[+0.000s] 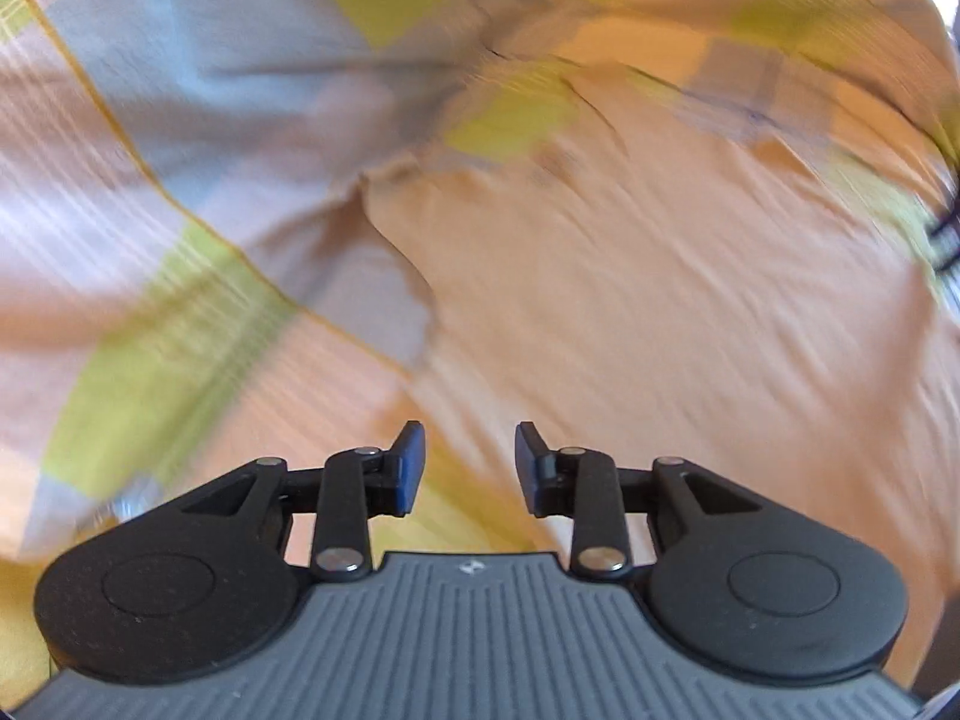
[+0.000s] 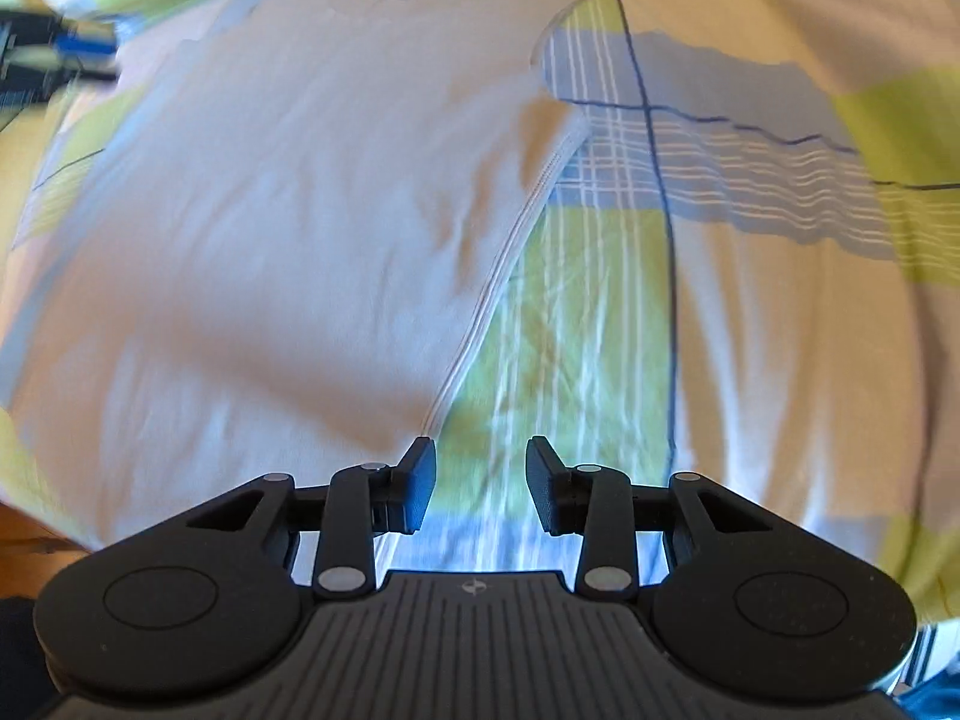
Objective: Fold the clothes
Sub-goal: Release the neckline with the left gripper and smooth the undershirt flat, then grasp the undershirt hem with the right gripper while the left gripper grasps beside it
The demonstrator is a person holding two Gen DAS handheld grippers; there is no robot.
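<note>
Left wrist view gives me a blurred look down at a pale garment [image 1: 690,300] spread over a checked bed sheet [image 1: 180,312], the garment filling the centre and right of the frame with a sleeve-like corner reaching toward the upper middle, and the sheet's green, grey and peach squares showing across the left and top. I see no box, basket or other container in either view; the sheet is the only surface carrying anything. My left gripper [image 1: 471,468] sits at the bottom centre with its two fingers spread apart and a clear gap between the pads; nothing is between them, and they hover over the spot where the garment's lower edge meets the sheet, though I cannot tell whether they touch the cloth. In the right wrist view the same garment [image 2: 288,228] covers the left and centre, its stitched hem running diagonally from the upper right of centre down to the left fingertip, with a faint small print near the neckline at the top that I cannot read. The checked sheet [image 2: 750,192] fills the right side. My right gripper [image 2: 480,483] is likewise parted and holds nothing, its left finger just beside the hem and its right finger over bare sheet. At the upper left edge a blurred dark and blue object [image 2: 54,54] shows, and I take it for the other gripper. A small emblem on each gripper body carries no legible writing.
</note>
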